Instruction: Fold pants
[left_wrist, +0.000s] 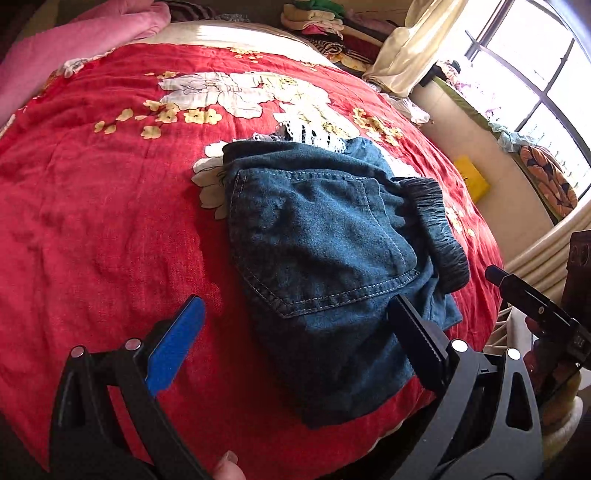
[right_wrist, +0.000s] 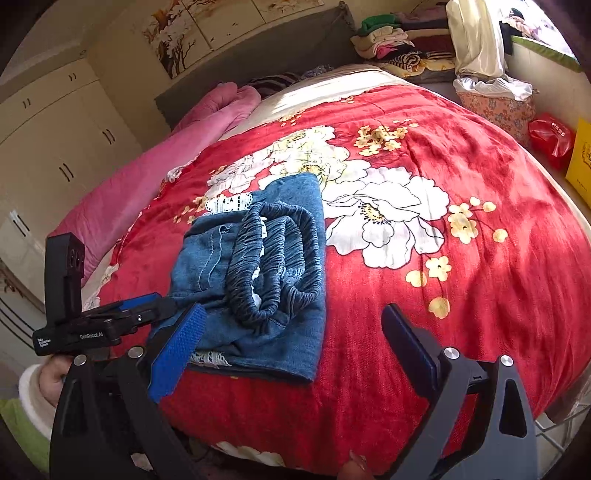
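Note:
Blue denim pants (left_wrist: 325, 266) lie folded into a compact bundle on the red floral blanket (left_wrist: 110, 221), back pocket up and the elastic waistband (left_wrist: 439, 229) at the bundle's right side. My left gripper (left_wrist: 295, 332) is open just above the near end of the bundle, holding nothing, with its black finger (left_wrist: 417, 339) over the denim. In the right wrist view the pants (right_wrist: 291, 332) show the gathered waistband (right_wrist: 273, 258) on top. My right gripper (right_wrist: 295, 343) is open and empty at the bundle's near right corner. The left gripper (right_wrist: 110, 321) hovers at the pants' left edge.
A pink quilt (right_wrist: 155, 166) lies along the far left of the bed. Stacked clothes (right_wrist: 391, 40) sit beyond the head end. Red (right_wrist: 550, 140) and yellow (right_wrist: 580, 162) bags stand on the floor to the right, near a window (left_wrist: 535, 66). Wardrobe doors (right_wrist: 55, 147) are at left.

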